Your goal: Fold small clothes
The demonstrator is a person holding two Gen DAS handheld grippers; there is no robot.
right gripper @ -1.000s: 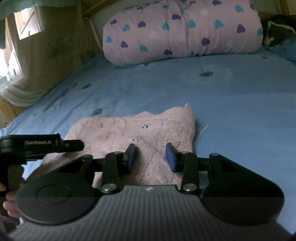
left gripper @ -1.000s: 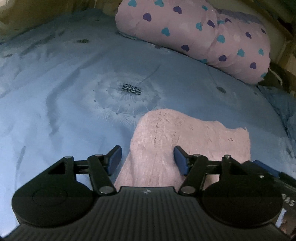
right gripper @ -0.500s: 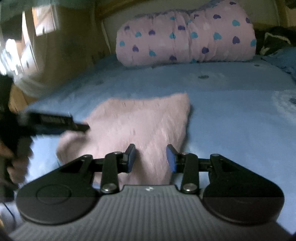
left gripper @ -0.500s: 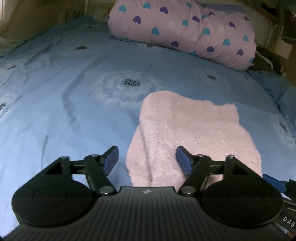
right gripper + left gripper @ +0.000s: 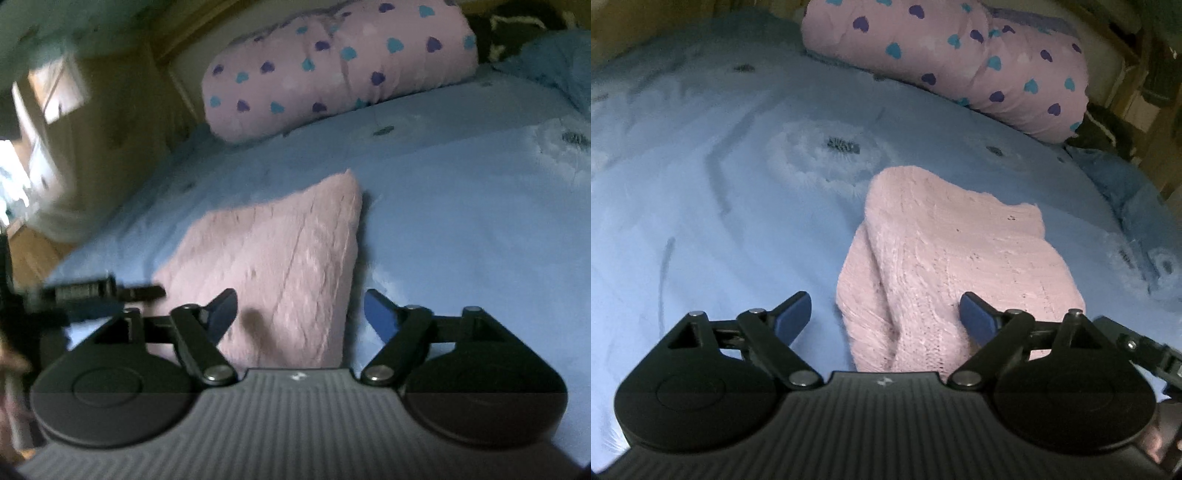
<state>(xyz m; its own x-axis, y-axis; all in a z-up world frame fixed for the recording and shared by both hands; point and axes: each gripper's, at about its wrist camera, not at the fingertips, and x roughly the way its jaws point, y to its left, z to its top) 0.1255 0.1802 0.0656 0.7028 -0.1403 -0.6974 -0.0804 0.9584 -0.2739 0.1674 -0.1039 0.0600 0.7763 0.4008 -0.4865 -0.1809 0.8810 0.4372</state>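
On the bed [image 5: 701, 221], both grippers' jaws are opening, pinching nothing, over a folded pink knit [image 5: 942, 258]; next comes, seemingly, regripping for another fold.

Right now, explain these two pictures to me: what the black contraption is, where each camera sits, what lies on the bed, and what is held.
No robot: a person carries a two-finger gripper in each hand, with a camera on each looking along its fingers. One picture is from the left gripper, the other from the right gripper. A folded pink knit lies on a blue bed, a heart-print pillow behind. Both sets of jaws are opening; the knit lies between them, but neither grips it. Nothing is held.
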